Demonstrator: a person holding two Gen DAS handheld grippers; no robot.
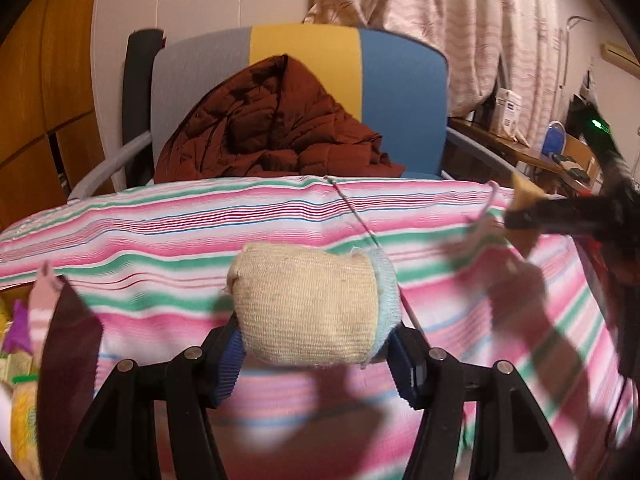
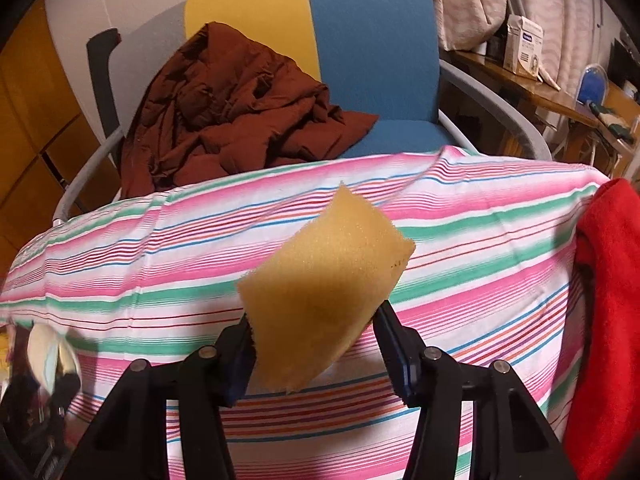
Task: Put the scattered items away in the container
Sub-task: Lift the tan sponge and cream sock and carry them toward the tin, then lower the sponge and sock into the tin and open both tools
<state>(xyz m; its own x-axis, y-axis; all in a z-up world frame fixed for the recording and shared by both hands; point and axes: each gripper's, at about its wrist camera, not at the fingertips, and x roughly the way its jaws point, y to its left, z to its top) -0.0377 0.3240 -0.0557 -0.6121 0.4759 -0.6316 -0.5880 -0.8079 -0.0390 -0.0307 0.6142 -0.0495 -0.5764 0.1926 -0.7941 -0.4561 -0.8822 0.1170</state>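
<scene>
Beige knitted sock roll (image 1: pixel 308 308), blue-edged, sits clamped in the left gripper (image 1: pixel 316 354) above the striped cloth-covered table (image 1: pixel 168 220); further right, a yellow sponge (image 2: pixel 326 294) is clamped in the right gripper (image 2: pixel 316 350), tilted, above the same table.

**No legible text in either view**

Printing is seen only on a white carton (image 2: pixel 524 46) that stands on the wooden desk (image 2: pixel 532 92) to the right of the chair (image 2: pixel 372 52). A blue label band and smaller dark marks are carried on the carton's face, but no word, brand or number can be made out, as the print is too small and blurred. The same carton (image 1: pixel 507 109) is shown in the left wrist view, where its blue marks are equally unreadable. A small green light (image 1: pixel 599 123) to the right of the carton is seen without any readable sign.
</scene>
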